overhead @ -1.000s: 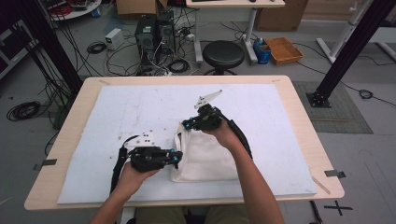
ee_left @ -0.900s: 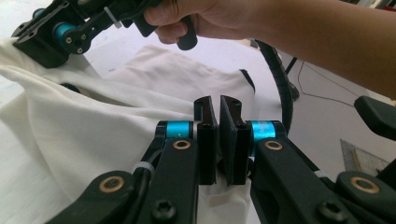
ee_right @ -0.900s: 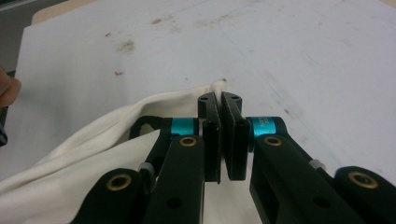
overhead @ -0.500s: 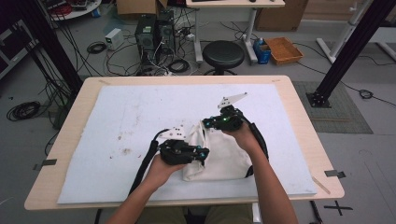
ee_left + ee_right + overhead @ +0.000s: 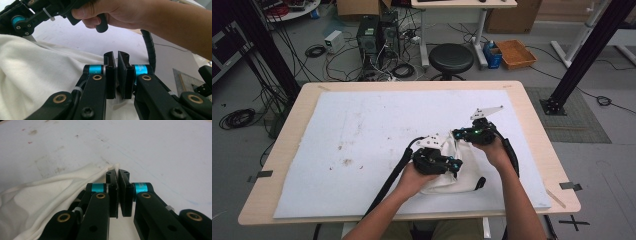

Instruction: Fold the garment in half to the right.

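Observation:
A cream-white cloth (image 5: 452, 176) lies bunched on the white mat near the table's front right. My left gripper (image 5: 456, 164) rests on the cloth's left side, pointing right. In the left gripper view its jaws (image 5: 117, 53) are pressed together with the cloth (image 5: 37, 75) under and between them. My right gripper (image 5: 456, 134) is at the cloth's far edge, pointing left. The right gripper view shows it (image 5: 117, 173) shut, with a corner of the cloth (image 5: 50, 192) pinched at the tips. The left gripper view also has the right gripper (image 5: 20, 20) at its upper left.
A white mat (image 5: 362, 125) with faint stains on its left half covers the wooden table (image 5: 537, 145). Something small and black (image 5: 480, 183) pokes out at the cloth's right front. On the floor beyond the far edge are a round stool (image 5: 451, 56), computers, cables and an orange box (image 5: 516, 52).
Both hands have slid to the right across the mat, dragging the cloth along. The jaws of both grippers have stayed shut.

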Demonstrator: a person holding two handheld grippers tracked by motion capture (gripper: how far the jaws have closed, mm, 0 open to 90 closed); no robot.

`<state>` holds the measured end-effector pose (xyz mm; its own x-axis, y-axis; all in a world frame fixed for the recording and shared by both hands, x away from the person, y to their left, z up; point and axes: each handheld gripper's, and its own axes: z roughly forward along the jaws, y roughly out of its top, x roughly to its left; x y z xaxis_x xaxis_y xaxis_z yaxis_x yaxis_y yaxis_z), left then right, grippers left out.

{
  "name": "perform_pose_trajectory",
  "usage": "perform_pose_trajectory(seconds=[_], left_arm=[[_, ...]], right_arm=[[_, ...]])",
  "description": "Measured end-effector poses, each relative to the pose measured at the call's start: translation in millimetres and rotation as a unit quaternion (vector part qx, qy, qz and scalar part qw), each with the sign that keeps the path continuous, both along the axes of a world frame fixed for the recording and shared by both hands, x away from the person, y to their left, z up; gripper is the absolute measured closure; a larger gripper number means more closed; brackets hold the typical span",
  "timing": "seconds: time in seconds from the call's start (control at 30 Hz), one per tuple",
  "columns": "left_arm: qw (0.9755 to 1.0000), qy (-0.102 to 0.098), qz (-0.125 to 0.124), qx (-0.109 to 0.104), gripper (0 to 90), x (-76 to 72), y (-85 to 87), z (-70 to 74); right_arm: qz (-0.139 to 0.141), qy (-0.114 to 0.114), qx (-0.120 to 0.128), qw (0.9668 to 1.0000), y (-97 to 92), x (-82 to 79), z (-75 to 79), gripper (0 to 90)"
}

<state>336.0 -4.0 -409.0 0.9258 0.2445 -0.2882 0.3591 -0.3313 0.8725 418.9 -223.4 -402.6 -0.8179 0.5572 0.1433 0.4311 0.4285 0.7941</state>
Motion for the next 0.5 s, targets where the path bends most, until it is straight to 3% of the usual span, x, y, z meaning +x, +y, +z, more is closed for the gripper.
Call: perform_pose_trajectory(seconds=[0.17,0.4,0.5], left_arm=[[1.0000,0.000,-0.005,0.007,85.0,0.7,-15.1,-3.9],[1.0000,0.003,-0.004,0.004,84.3,3.0,-22.2,-7.4],[1.0000,0.007,-0.001,-0.005,72.2,3.1,-18.9,-6.2]], right_arm=[[-0.019,0.002,0.000,0.9998,-16.1,-4.1,-6.6,87.3],[-0.035,-0.001,-0.003,0.9994,-21.6,-5.5,-9.3,85.9],[-0.049,-0.003,-0.002,0.9988,-23.8,-6.0,-8.5,76.9]])
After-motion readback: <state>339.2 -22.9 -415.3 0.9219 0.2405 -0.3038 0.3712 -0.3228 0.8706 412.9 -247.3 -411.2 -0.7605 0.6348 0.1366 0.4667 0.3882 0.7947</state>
